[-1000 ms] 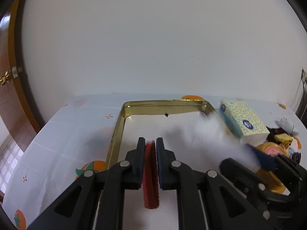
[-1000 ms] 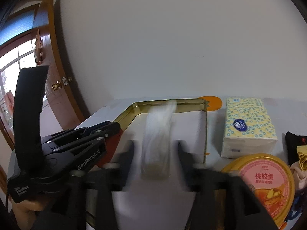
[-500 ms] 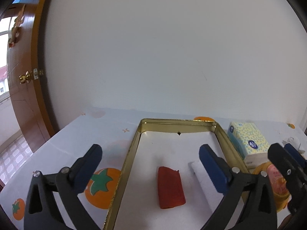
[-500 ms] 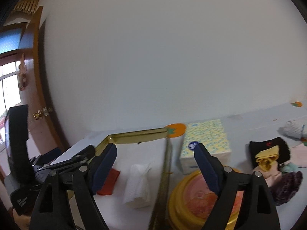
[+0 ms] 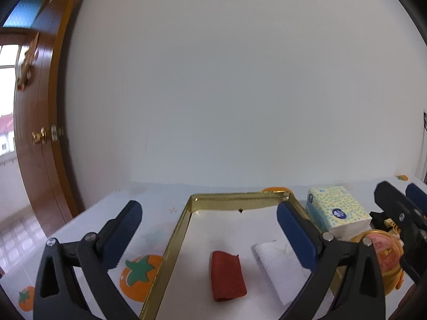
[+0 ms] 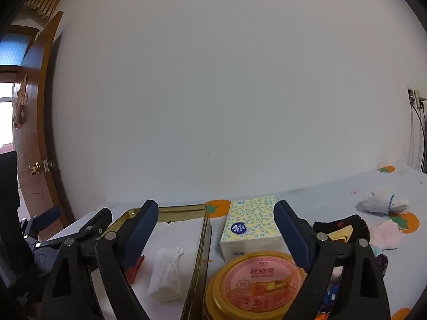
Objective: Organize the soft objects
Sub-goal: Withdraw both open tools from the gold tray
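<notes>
Lighting even, soft; daylight entered from window [image 5: 6,101] at left. Fisheye edges bowed, vignetted; slight blur.

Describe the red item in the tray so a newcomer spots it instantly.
Find the shallow gold-rimmed rectangular metal tray on the white tablecloth printed with orange fruit. Two folded cloths lie on its white floor: the small rust-red rolled cloth sits toward the left, apart from the white folded cloth on its right. It is the only red thing in the tray.
</notes>
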A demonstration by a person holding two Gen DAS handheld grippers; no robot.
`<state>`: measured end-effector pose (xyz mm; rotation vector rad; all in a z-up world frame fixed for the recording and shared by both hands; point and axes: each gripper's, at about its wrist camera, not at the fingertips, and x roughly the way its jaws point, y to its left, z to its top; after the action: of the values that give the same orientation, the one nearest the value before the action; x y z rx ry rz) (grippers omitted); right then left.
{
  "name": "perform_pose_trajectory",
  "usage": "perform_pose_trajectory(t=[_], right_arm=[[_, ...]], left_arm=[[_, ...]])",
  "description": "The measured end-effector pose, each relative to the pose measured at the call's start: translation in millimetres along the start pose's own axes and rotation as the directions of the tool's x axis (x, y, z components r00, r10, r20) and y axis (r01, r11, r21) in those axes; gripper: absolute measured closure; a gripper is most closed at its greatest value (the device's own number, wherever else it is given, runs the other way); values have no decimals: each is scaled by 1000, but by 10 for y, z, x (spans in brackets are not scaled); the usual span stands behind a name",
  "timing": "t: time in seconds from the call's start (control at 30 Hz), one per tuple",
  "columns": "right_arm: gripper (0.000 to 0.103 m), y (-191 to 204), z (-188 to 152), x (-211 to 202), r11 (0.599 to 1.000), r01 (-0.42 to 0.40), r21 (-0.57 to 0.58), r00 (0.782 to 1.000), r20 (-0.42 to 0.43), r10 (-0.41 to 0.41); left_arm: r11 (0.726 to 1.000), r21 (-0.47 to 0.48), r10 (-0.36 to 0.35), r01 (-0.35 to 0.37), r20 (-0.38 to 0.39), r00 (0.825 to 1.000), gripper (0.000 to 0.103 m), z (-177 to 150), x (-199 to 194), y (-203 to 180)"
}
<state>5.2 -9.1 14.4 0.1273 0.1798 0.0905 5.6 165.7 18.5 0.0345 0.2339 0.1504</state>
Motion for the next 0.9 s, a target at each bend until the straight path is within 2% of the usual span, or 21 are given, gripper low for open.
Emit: perform_pose_trajectory(t=[0.1, 0.17, 0.37, 0.5, 0.8, 0.9], right_arm=[[13, 2, -3, -20, 1000, 2, -2, 1000, -10, -2], [13, -4, 7, -5, 1000, 7, -1, 1000, -23, -7], [13, -31, 18, -33, 1000, 13, 4, 999, -39, -13], [13, -22, 21, -67, 1000, 17, -11, 999, -42, -17], [13, -112, 9, -172, 996, 39, -84, 999, -19, -41], [13, -167, 16, -200, 996, 27, -85, 999, -34, -30]], left_arm=[[1000, 2, -22, 21, 11, 1000, 1, -9, -41, -44], [999, -13, -47, 47, -11, 999, 1, -24, -18, -50], [997, -46, -54, 54, 3, 999, 1, -53, -71, -34], [998, -18, -60, 60, -5, 998, 1, -72, -95, -106], [992, 5, -123, 123, -42, 992, 1, -127, -118, -221], [993, 23, -111, 112, -40, 993, 1, -132, -162, -288]])
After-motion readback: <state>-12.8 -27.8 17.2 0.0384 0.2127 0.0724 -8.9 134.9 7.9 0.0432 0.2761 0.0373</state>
